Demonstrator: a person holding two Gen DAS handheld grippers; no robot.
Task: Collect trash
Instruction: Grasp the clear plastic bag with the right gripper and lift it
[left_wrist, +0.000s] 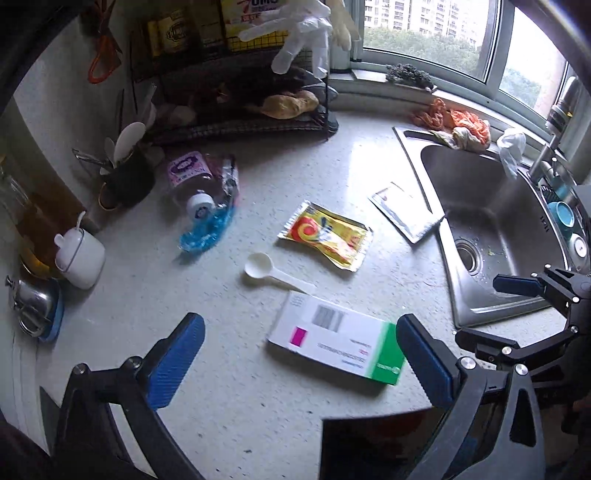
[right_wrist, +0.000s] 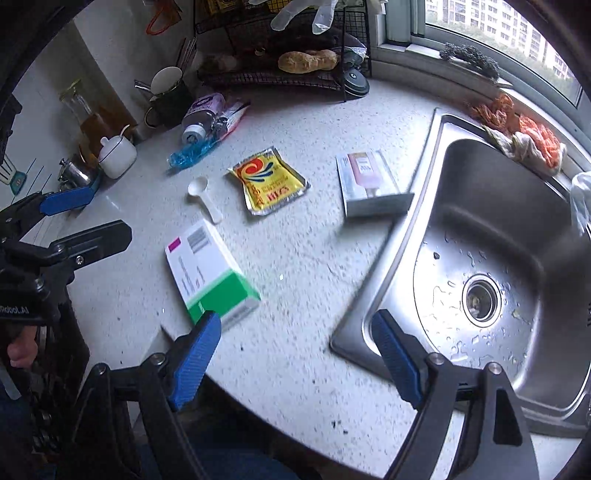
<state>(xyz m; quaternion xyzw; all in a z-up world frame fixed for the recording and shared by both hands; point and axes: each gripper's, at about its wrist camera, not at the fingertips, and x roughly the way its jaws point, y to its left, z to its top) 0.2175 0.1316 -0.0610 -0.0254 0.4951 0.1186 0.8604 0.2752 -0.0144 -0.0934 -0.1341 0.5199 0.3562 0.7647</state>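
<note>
Currently both hand-held grippers, left and right, are spread wide and hold nothing. Medicine carton lies flat on the bench, just ahead of the left one. Likely light, stiff, crushable; grip across its long edges.

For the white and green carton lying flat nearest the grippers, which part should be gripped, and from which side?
Grip the white and green carton across its short width, near the middle, coming down from above. It lies flat on the countertop on its broad face, so only the two long side walls offer parallel surfaces. The left gripper is open and already straddles it; the white scoop beyond the far end seems clear.
</note>
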